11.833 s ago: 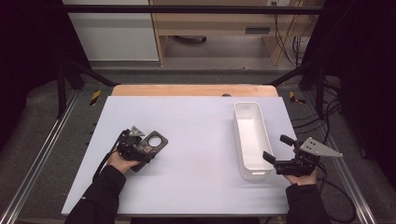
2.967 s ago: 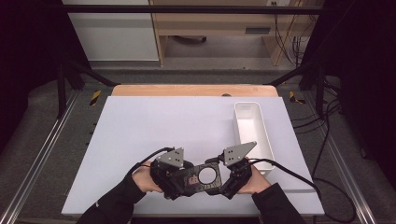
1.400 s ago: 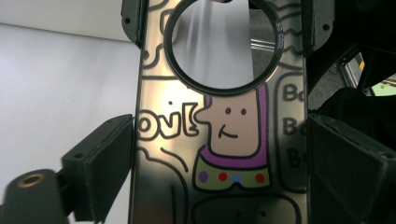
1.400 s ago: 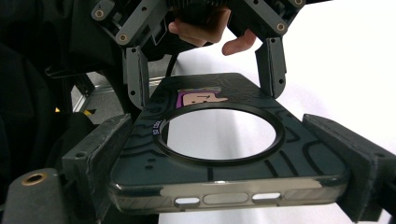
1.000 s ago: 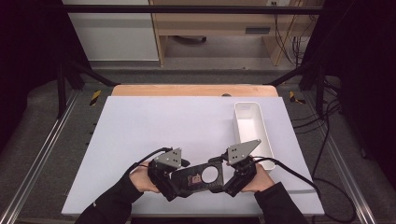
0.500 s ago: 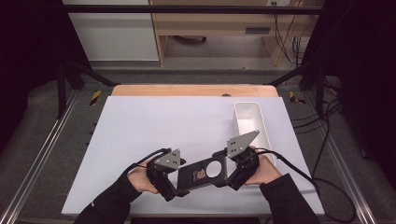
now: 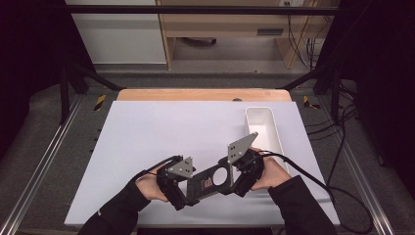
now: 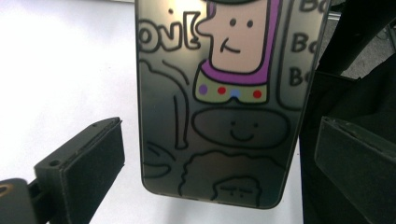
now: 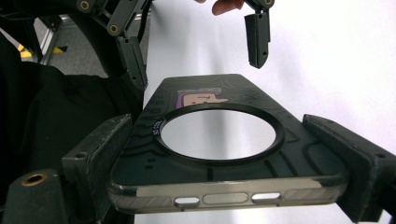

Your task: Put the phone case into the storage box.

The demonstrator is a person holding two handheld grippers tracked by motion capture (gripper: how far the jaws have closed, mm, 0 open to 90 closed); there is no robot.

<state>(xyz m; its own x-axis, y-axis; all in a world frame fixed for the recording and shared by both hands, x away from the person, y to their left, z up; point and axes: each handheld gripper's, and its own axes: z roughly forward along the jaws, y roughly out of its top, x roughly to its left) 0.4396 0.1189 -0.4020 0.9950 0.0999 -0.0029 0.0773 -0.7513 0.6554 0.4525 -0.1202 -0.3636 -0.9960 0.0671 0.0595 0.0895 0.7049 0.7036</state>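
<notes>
Holding a phone case (image 7: 209, 181) between two hand-held grippers, that's pretty much the scene at the near edge of the white table (image 7: 161, 132). Up close in the right gripper view, the right gripper (image 9: 233, 186) has its two black pads pressed against the long sides of the case at the end with the button cutouts, so it's clamped on it. You can see the big round ring on the case and a bit of cartoon print further along it.

In the left gripper view the case (image 8: 219, 102) hangs between the left gripper's pads (image 8: 84, 168), but there's clear white table showing between the left pad and the case edge, so those jaws are spread and not pinching it. The print there is a cartoon face with a purple collar and coloured dots, plus some doodle lettering.

From the high view, the left gripper (image 7: 183, 188) sits at the near-left end of the case and the right one (image 7: 240, 174) at the right end, with the case tilted up off the table between them. Both hands come in from the near edge in dark sleeves.

Farther back on the right, a long white tray (image 7: 266, 128) lies on the table, just beyond the right hand.
</notes>
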